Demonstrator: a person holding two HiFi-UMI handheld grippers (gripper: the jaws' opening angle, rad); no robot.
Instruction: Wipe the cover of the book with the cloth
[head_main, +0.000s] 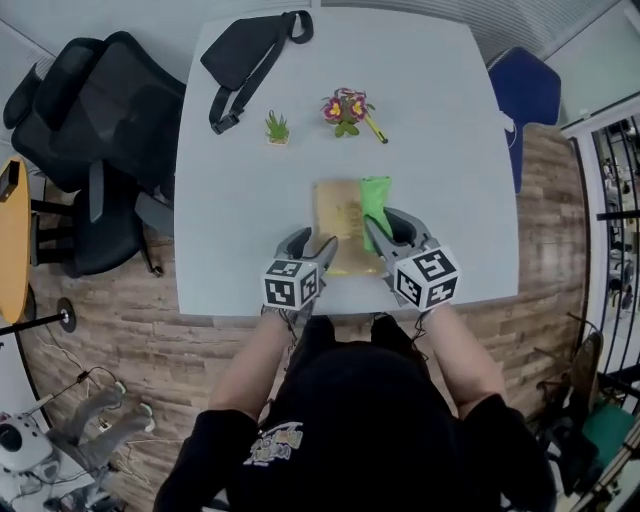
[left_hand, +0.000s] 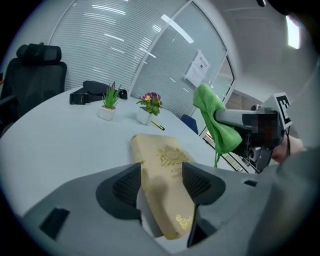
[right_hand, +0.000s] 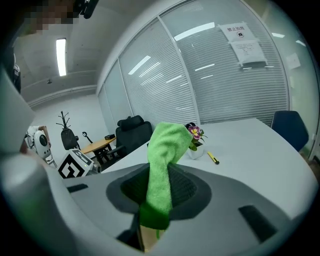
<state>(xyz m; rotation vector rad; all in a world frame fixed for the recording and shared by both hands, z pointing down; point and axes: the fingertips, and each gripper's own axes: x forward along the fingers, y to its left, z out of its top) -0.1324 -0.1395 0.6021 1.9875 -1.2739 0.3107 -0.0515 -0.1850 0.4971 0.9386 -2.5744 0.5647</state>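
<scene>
A tan book with a gold emblem (head_main: 343, 220) lies near the table's front edge. My left gripper (head_main: 315, 244) is shut on its near end. In the left gripper view the book (left_hand: 165, 165) runs tilted out from between the jaws of the left gripper (left_hand: 162, 183). A green cloth (head_main: 375, 203) hangs from my right gripper (head_main: 386, 229), just right of the book and over its right edge. In the right gripper view the cloth (right_hand: 165, 150) is pinched between the jaws of the right gripper (right_hand: 160, 188) and stands up above them. The cloth (left_hand: 214, 120) also shows in the left gripper view.
On the white table (head_main: 240, 230), a black bag (head_main: 250, 50) lies at the far left. A small green plant (head_main: 277, 128), a flower pot (head_main: 345, 108) and a yellow pen (head_main: 377, 130) stand beyond the book. A black office chair (head_main: 95, 150) is left, a blue chair (head_main: 525, 95) right.
</scene>
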